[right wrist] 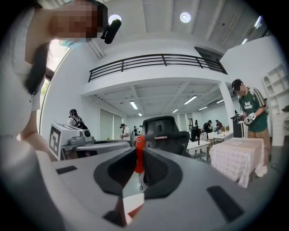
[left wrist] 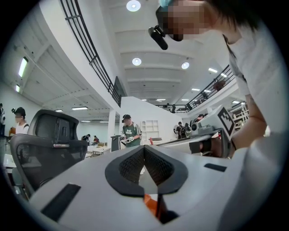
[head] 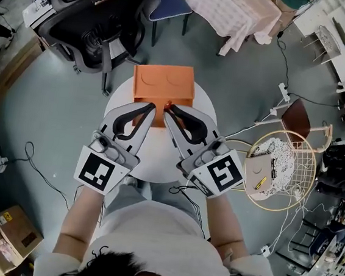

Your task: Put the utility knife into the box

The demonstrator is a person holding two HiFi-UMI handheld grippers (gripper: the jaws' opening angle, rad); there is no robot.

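An orange box (head: 164,83) sits at the far side of a small round white table (head: 158,158). Both grippers hover over the table with their tips at the box's near face. My right gripper (head: 169,109) is shut on a thin red utility knife (right wrist: 139,158). The knife's rounded end, with a hole in it, sticks out past the tips; in the head view the utility knife (head: 168,105) is only a red speck. My left gripper (head: 149,107) is shut with nothing held. Its fingertips (left wrist: 144,149) meet, and orange of the box (left wrist: 151,204) shows below them.
A black office chair (head: 93,16) stands beyond the table on the left, with a blue chair (head: 168,5) and a cloth-covered table (head: 235,9) further back. To the right stand a round wire basket (head: 279,170) and a brown stool (head: 297,120). Cables cross the floor. A cardboard box (head: 9,230) sits at lower left.
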